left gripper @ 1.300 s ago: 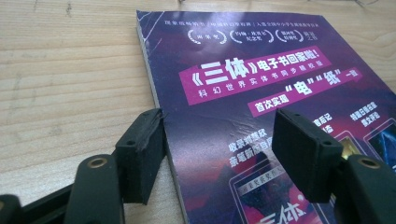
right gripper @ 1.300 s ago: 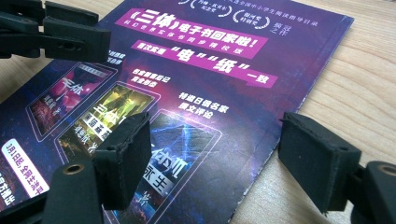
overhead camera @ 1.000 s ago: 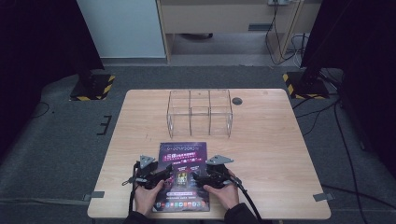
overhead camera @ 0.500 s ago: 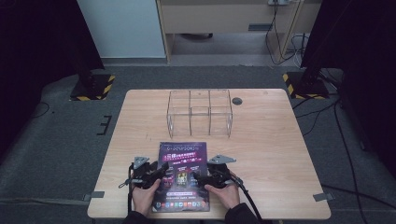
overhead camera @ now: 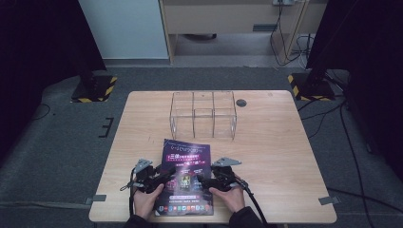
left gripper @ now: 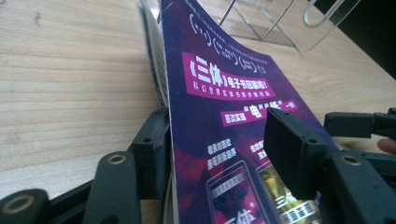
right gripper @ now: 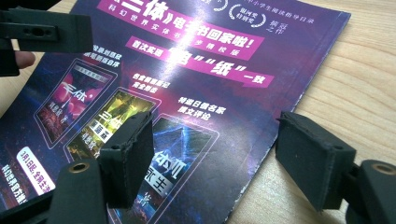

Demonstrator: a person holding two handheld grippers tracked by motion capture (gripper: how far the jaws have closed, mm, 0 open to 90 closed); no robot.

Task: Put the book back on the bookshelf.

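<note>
Our left gripper [left gripper: 219, 154] has its jaws spread on either side of the magazine's [left gripper: 224, 93] left edge, one jaw under the lifted cover and pages, the other above the cover; a gap shows, so we are not clamped. In the high view this left gripper [overhead camera: 164, 176] sits at the lower left of the magazine [overhead camera: 185, 178].

Our right gripper [right gripper: 212, 154] also stands apart, its jaws straddling the magazine's [right gripper: 187, 93] right edge, one jaw over the cover, the other over bare wood. In the high view the right gripper [overhead camera: 202, 180] sits at the lower right of the magazine.

The magazine lies in the lower centre of the high view, near the table's [overhead camera: 275, 142] front edge. Above it, at centre frame, stands one clear wire-framed box [overhead camera: 203, 114] with three compartments, close to the magazine's far edge. To its upper right, one small dark round disc [overhead camera: 241, 102] sits on the wood.

We count one magazine, two grippers, one box, one disc.
</note>
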